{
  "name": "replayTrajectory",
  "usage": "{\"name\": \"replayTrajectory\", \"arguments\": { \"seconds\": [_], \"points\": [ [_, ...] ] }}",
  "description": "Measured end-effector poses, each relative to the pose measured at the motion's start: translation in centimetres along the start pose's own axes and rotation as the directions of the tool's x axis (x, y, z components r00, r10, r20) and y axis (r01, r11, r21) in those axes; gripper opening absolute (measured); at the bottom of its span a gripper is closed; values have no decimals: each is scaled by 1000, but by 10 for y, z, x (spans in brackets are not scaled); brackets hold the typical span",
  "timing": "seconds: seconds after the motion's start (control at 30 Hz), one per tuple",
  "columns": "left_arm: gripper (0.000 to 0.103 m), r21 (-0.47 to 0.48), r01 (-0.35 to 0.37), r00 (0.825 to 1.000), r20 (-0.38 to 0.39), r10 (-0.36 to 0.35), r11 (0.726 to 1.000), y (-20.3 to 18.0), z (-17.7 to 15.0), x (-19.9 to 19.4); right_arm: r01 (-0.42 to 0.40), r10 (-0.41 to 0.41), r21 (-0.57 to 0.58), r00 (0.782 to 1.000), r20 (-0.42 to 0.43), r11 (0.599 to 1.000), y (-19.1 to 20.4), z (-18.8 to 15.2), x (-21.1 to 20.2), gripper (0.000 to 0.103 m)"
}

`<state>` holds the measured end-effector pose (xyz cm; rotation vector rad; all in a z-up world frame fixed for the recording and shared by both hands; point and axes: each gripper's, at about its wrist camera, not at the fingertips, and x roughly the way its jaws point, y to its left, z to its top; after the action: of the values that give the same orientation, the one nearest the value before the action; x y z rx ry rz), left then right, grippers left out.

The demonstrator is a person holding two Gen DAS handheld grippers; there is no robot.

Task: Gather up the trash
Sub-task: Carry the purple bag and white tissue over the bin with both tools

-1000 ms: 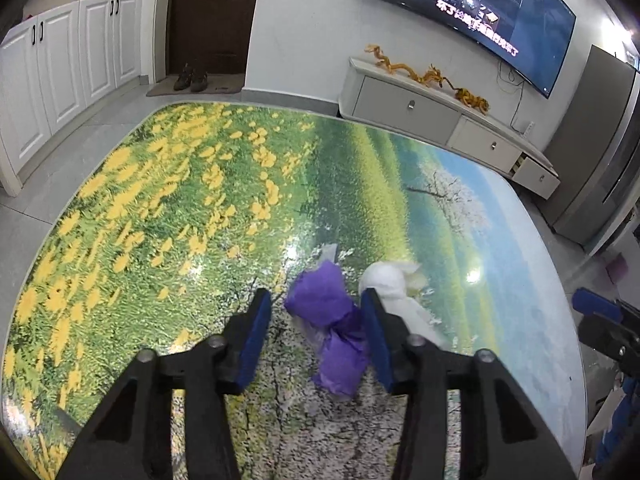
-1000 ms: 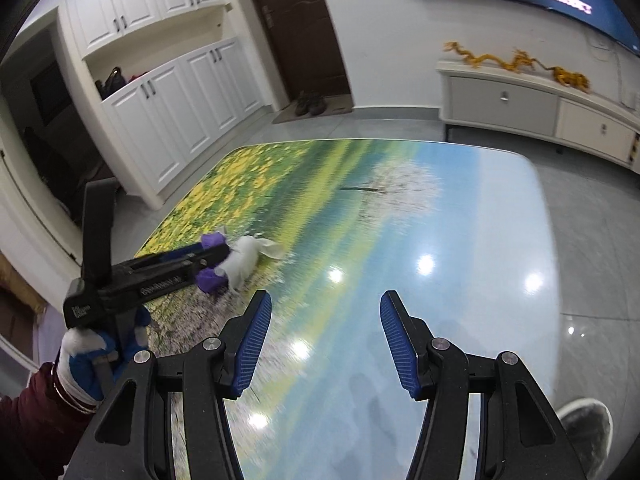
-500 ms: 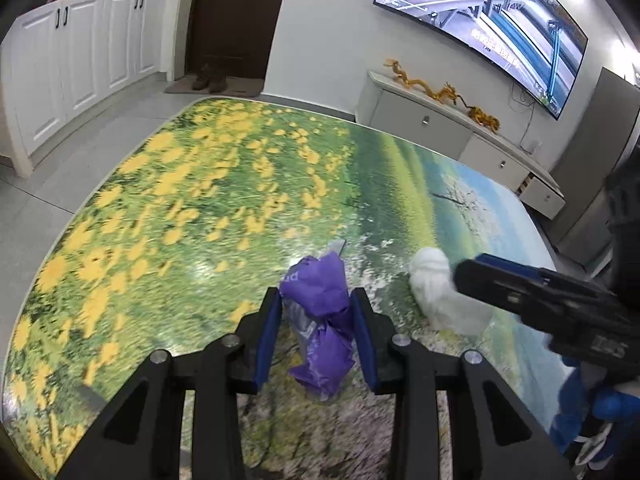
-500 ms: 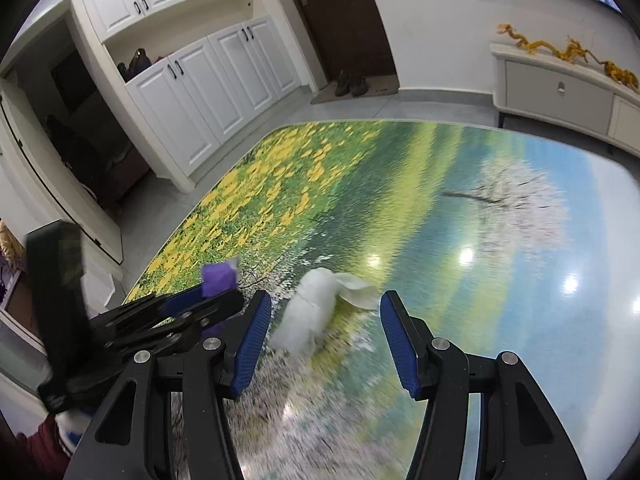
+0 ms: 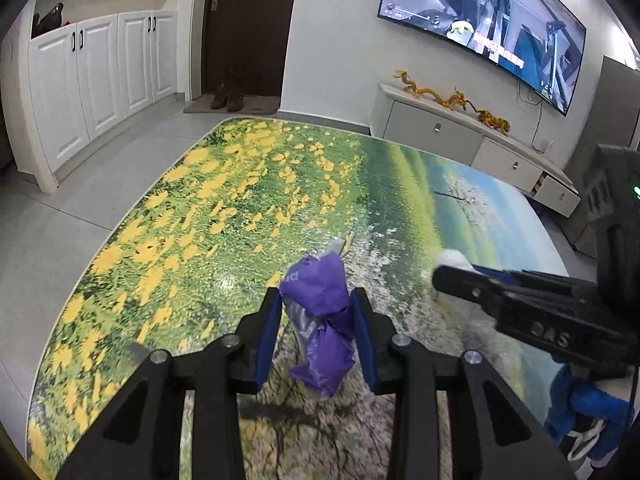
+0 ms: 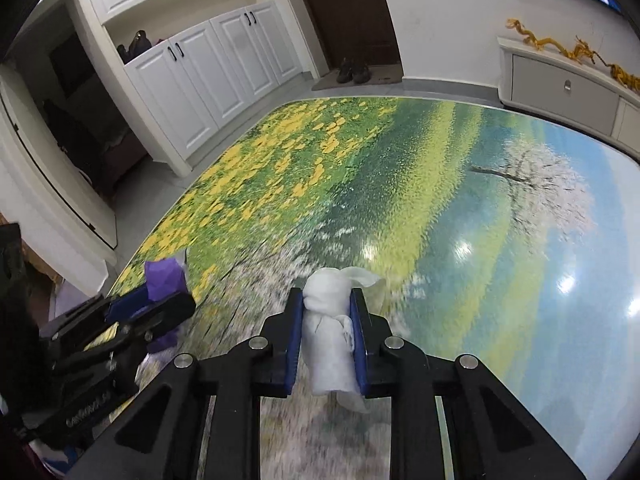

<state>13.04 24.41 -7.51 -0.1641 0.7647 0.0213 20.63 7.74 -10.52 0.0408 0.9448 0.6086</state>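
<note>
My left gripper (image 5: 317,308) is shut on a crumpled purple wrapper (image 5: 320,320), which hangs between its blue pads just above the table. My right gripper (image 6: 326,312) is shut on a crumpled white tissue (image 6: 330,340) and holds it over the table's near part. In the left wrist view the right gripper (image 5: 460,276) is at the right, the white tissue (image 5: 450,258) peeking past its tip. In the right wrist view the left gripper (image 6: 160,304) is at the left with the purple wrapper (image 6: 164,276).
The table (image 5: 224,200) has a glossy flower-meadow landscape print. White cabinets (image 5: 100,76) stand at the left, a dark door (image 5: 248,28) with shoes behind, a low TV cabinet (image 5: 460,136) and wall TV (image 5: 480,28) at the right.
My left gripper closed on the purple wrapper and lifted it. My right gripper swung left to the white tissue and closed on it.
</note>
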Motion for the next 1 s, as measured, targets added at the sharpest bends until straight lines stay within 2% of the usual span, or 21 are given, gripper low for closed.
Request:
{"name": "replayTrajectory", "arguments": {
  "seconds": [0.17, 0.5, 1.0],
  "points": [
    [33, 34, 1, 1000, 15, -2, 999, -15, -12, -23, 7, -7, 11, 1000, 18, 1000, -2, -28, -41, 22],
    [33, 107, 53, 998, 26, -56, 993, -59, -38, -67, 61, -68, 100, 995, 71, 993, -18, -94, -128, 22],
    [33, 259, 64, 996, 43, -78, 964, -131, -64, -109, 128, -156, 186, 978, 140, 974, -45, -154, -208, 22]
  ]
}}
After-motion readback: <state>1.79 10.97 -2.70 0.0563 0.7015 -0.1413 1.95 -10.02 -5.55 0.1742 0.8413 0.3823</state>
